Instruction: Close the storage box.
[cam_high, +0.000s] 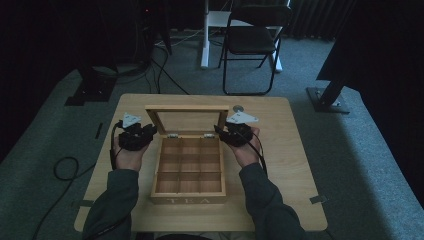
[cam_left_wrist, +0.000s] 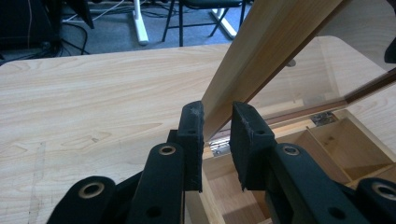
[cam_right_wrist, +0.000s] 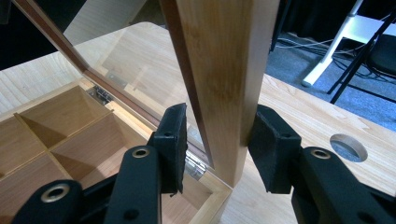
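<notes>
A wooden tea box (cam_high: 189, 172) stands at the middle of the bench (cam_high: 280, 150), its near wall lettered TEA, its nine compartments bare. The lid (cam_high: 187, 120) stands raised at the far edge of the box, swung up on two hinges and leaning slightly away; its wooden frame surrounds a clear pane.

Left gripper (cam_high: 145, 134): held just beside the left edge of the lid, low down near the hinge. In the left gripper view the left gripper (cam_left_wrist: 217, 140) straddles the left frame bar of the lid (cam_left_wrist: 261, 56). One pad lies against the outer face of the bar; a narrow gap shows at the other pad, so a firm clasp cannot be told.

Right gripper (cam_high: 223, 133): held just beside the right edge of the lid, at like height. In the right gripper view the right gripper (cam_right_wrist: 217, 149) spans the right frame bar of the lid (cam_right_wrist: 224, 70). The outer pad touches the outer face of the bar; the inner pad stands a little apart from the pane side, so here too a firm clasp cannot be told.

Open room: bare bench top lies left and right of the box, and a strip lies between the lid and the far edge. A round hole (cam_high: 238, 107) pierces the bench just beyond the right gripper. A folding chair (cam_high: 252, 42) stands on the floor well beyond the far edge.
</notes>
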